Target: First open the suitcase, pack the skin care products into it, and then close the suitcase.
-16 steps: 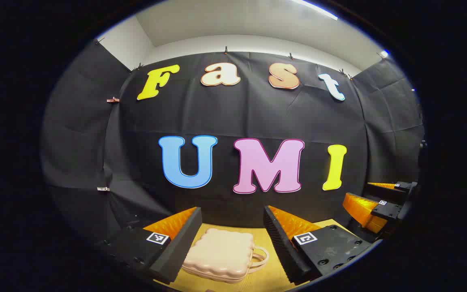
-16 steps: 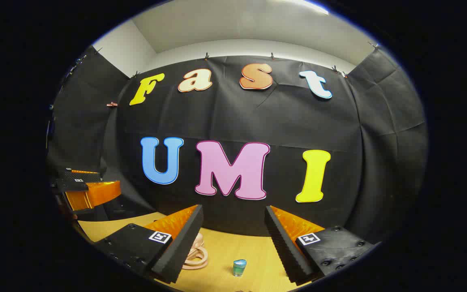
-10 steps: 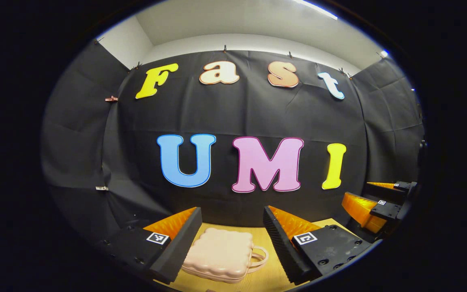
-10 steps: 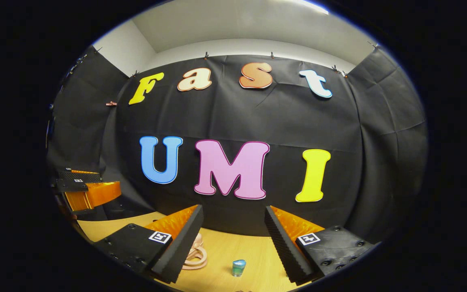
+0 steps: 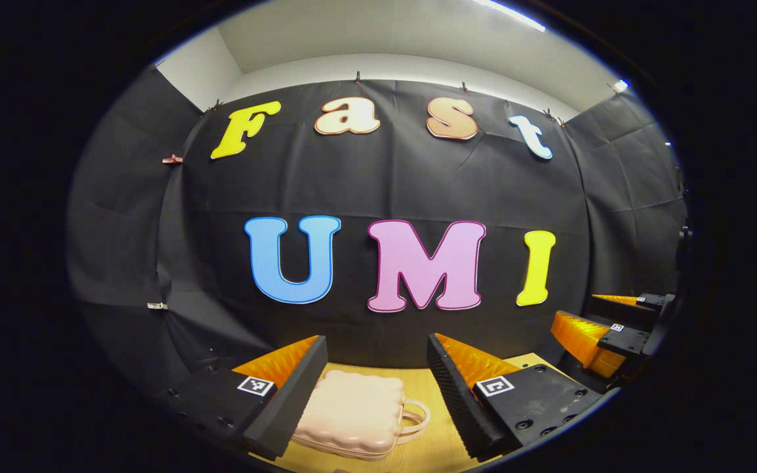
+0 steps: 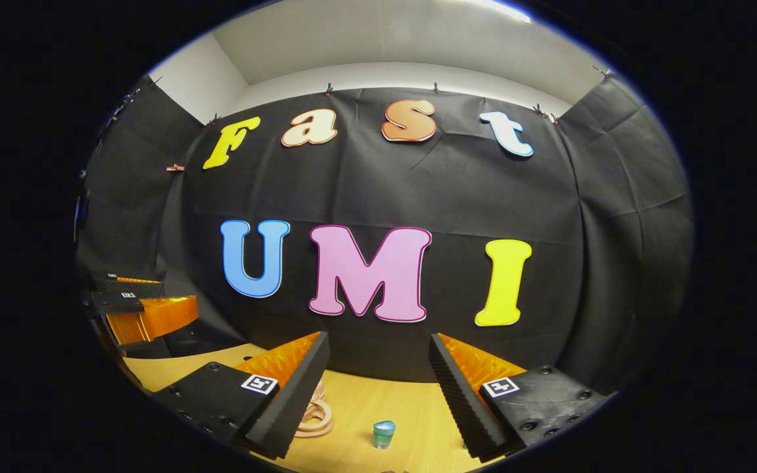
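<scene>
Both tongs, the left tongs (image 5: 375, 387) and right tongs (image 6: 378, 387), gape empty, drifting slightly rightward over the light wooden desk (image 6: 405, 407), the closed, pale pink scalloped hard-shell suitcase (image 5: 352, 414) at lower centre untouched.

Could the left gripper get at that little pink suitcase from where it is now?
Probably yes. The left gripper is open, the closed suitcase lies on the table straight ahead between its fingers, and nothing sits between them.

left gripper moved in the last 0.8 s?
Yes, slightly. In the left gripper view the booth wall has slid left and a little up behind the left gripper, so it swung slightly right and down. The suitcase shifted left too.
</scene>
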`<state>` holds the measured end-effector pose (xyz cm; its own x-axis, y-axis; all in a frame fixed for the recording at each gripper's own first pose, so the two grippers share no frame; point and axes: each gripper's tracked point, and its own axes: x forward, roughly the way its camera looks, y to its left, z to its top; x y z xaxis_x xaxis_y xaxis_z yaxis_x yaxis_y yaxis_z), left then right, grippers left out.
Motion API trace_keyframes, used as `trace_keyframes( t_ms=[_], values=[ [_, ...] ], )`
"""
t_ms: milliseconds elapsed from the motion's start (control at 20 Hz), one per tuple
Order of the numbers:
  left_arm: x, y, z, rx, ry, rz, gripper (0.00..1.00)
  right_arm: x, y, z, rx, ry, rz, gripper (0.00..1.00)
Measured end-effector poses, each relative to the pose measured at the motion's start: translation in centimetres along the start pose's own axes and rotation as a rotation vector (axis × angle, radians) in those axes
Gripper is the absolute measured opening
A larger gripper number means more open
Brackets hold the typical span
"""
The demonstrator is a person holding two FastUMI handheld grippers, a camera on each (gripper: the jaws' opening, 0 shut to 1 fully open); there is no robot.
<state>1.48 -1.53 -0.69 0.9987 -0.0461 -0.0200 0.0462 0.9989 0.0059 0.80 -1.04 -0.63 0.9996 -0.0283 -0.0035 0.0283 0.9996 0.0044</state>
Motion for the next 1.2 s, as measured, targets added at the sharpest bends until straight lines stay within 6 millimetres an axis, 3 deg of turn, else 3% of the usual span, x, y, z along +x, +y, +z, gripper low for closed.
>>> trace_keyframes(
  t_ms=[200, 400, 500, 750, 800, 950, 1200],
  values=[
    [0.8, -1.5, -0.8, -0.021, 0.01, -0.046, 0.95, -0.2, -1.3, 0.1, -0.016, -0.007, -0.038, 0.96],
    [3.4, -4.3, -3.9, -0.029, 0.077, -0.122, 0.95, -0.7, -3.8, 0.9, -0.056, -0.033, -0.09, 0.96],
    [7.3, -7.6, -9.7, -0.033, 0.194, -0.182, 0.96, -1.1, -5.8, -0.2, -0.059, -0.016, -0.129, 0.96],
    [12.2, -10.5, -20.2, 0.063, 0.398, -0.215, 0.94, -1.4, -9.4, -3.5, -0.093, 0.061, -0.164, 0.96],
    [12.9, -10.9, -22.3, 0.072, 0.438, -0.221, 0.93, -1.2, -10.2, -3.6, -0.094, 0.057, -0.173, 0.96],
    [15.0, -11.8, -28.1, 0.109, 0.563, -0.216, 0.79, 0.2, -12.2, -4.6, -0.117, 0.047, -0.183, 0.95],
    [17.1, -10.8, -35.4, 0.175, 0.724, -0.114, 0.69, 2.1, -16.0, -7.3, -0.052, 0.114, -0.213, 0.96]
  ],
)
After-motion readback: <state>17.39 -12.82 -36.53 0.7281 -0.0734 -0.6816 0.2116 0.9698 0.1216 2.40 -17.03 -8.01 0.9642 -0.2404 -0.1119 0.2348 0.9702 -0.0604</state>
